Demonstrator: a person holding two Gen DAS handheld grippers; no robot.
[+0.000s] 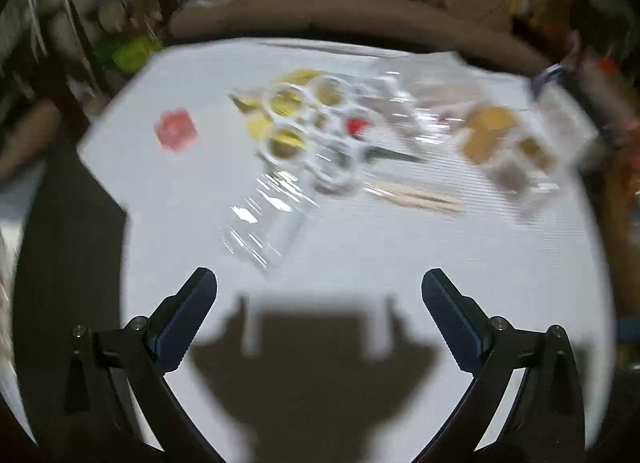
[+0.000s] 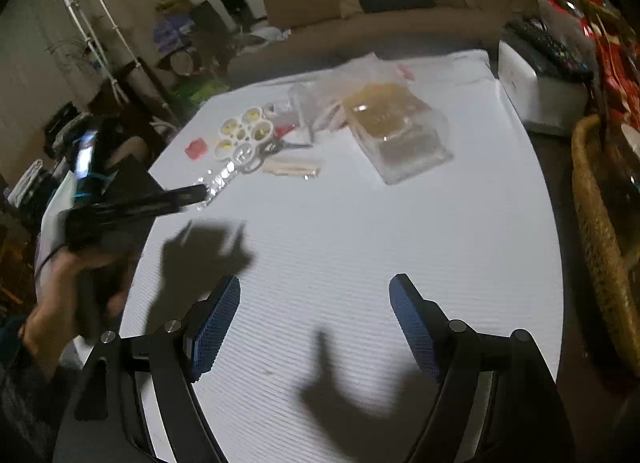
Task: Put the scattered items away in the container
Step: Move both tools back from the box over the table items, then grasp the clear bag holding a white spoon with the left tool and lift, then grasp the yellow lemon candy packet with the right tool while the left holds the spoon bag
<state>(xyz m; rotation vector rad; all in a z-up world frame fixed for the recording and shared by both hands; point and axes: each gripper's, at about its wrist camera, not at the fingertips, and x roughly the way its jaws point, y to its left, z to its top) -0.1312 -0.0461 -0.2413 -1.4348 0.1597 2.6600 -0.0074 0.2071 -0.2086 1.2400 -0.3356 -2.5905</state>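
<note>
My tongs' pads (image 2: pixel 216 327) are blue rubber with a fine knurled grain, on matt black plastic arms. The table (image 2: pixel 360 263) wears a white, ribbed, matt cover. The container (image 2: pixel 400 135) is clear glossy plastic, the paint palette (image 2: pixel 244 135) smooth white plastic, the sticks (image 2: pixel 292 167) pale bare wood.
</note>
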